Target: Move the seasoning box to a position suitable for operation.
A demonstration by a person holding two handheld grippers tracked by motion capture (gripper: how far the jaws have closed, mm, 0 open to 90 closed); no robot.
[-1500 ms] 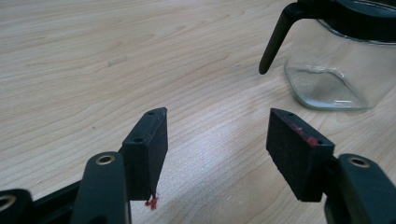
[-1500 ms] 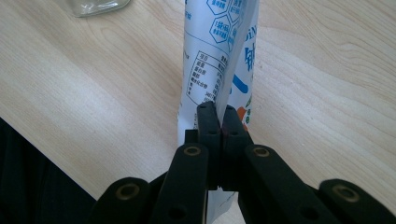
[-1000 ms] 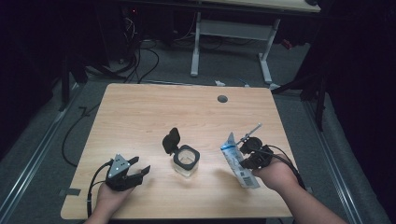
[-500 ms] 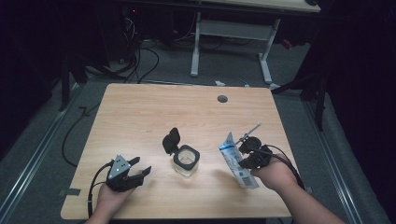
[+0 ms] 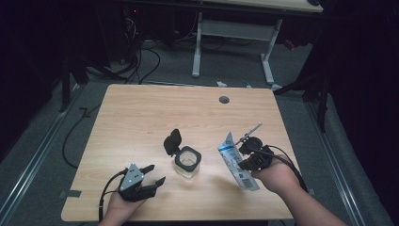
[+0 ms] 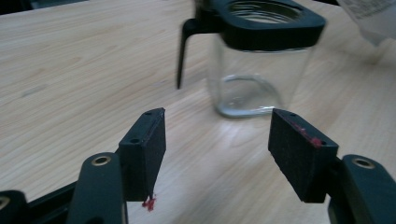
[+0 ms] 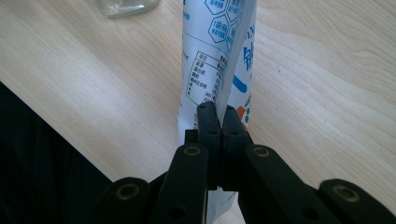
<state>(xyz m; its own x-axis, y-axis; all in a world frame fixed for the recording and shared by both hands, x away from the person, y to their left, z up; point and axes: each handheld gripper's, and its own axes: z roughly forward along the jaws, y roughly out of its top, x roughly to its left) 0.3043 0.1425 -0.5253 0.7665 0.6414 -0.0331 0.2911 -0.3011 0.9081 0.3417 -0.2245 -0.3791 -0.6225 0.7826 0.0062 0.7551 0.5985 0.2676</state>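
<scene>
At the near edge of the wooden table (image 5: 141,117), on the left, the left gripper (image 5: 151,174) lies low in the person's left hand (image 5: 120,207). Its 2 jaws stand wide apart with nothing between them, and they have just been opening a little further. In the left gripper view the jaws point at the glass jar (image 6: 257,70), which stands just beyond their tips, not touched by them.

On the right side, also near the edge, the right hand (image 5: 277,176) holds the right gripper (image 5: 244,157). Its 2 jaws are pressed tight on a thin white and blue pouch (image 5: 237,162). In the right gripper view the pouch (image 7: 217,56) rises from between the closed jaws, with small printed text and a table of values on it. In the high view the pouch is tilted, its lower end near the table edge and its upper end pointing away from the person.

A little farther in, between the 2 grippers, the jar (image 5: 188,161) stands upright on the table. It is clear glass with a black rim, and it is open. Its black lid (image 5: 172,141) is swung up and back on the far left side of the rim.

Farther away, near the far edge of the table, there is 1 small round grey hole (image 5: 224,100).
</scene>
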